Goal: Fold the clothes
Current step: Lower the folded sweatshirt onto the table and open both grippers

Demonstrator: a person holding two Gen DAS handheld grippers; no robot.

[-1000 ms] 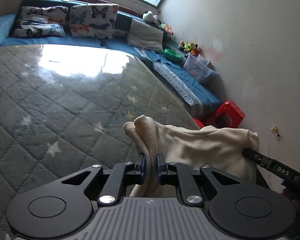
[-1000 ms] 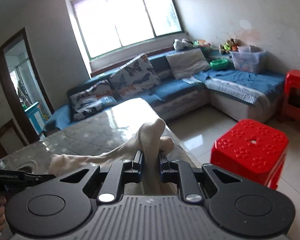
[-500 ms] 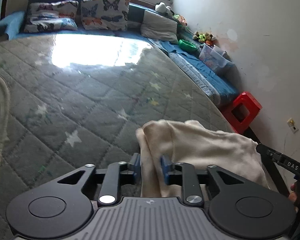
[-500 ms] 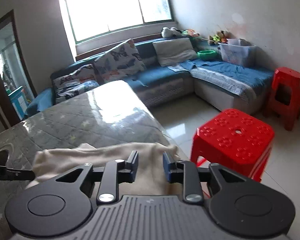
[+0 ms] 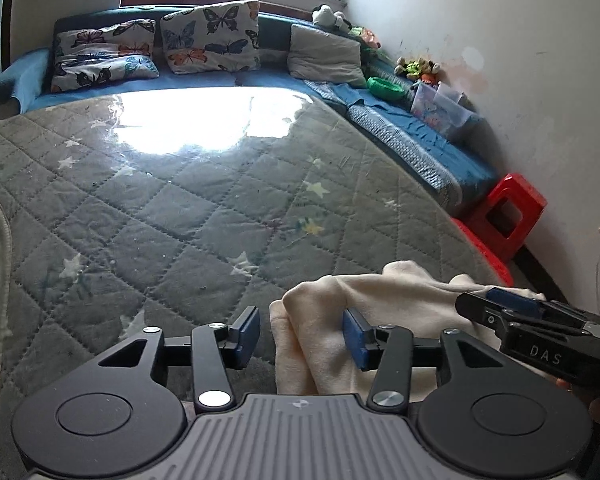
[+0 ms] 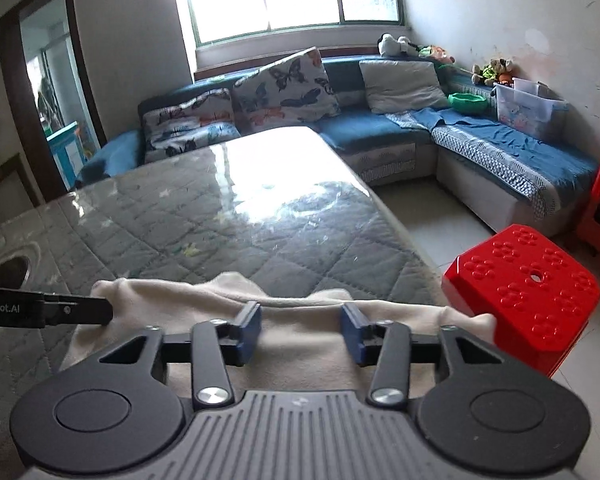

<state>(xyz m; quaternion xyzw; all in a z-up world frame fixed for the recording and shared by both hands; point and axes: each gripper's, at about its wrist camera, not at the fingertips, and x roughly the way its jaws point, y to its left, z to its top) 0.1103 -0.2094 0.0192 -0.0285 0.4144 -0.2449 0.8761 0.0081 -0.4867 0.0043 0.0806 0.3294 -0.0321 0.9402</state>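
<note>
Closest to the left hand-held gripper, its blue pads stand apart: the jaws have just been opening, and a bunched corner of the cream garment sits between them without being pressed. The right hand-held gripper has also just been opening; its jaws are wide, and the folded edge of the garment lies flat just in front of and under them. A second ago both clamped raised peaks of cloth, so I judge one fold is now laid down and released.

The garment looks soft, thick and fleecy, with rounded lumpy edges. It rests on the near right corner of the bench, covered in grey quilted fabric with diamond stitching, pale stars and a glossy sheen. Beyond the right gripper stands a red plastic stool with a dimpled top; farther away, a blue sofa carries butterfly cushions.
</note>
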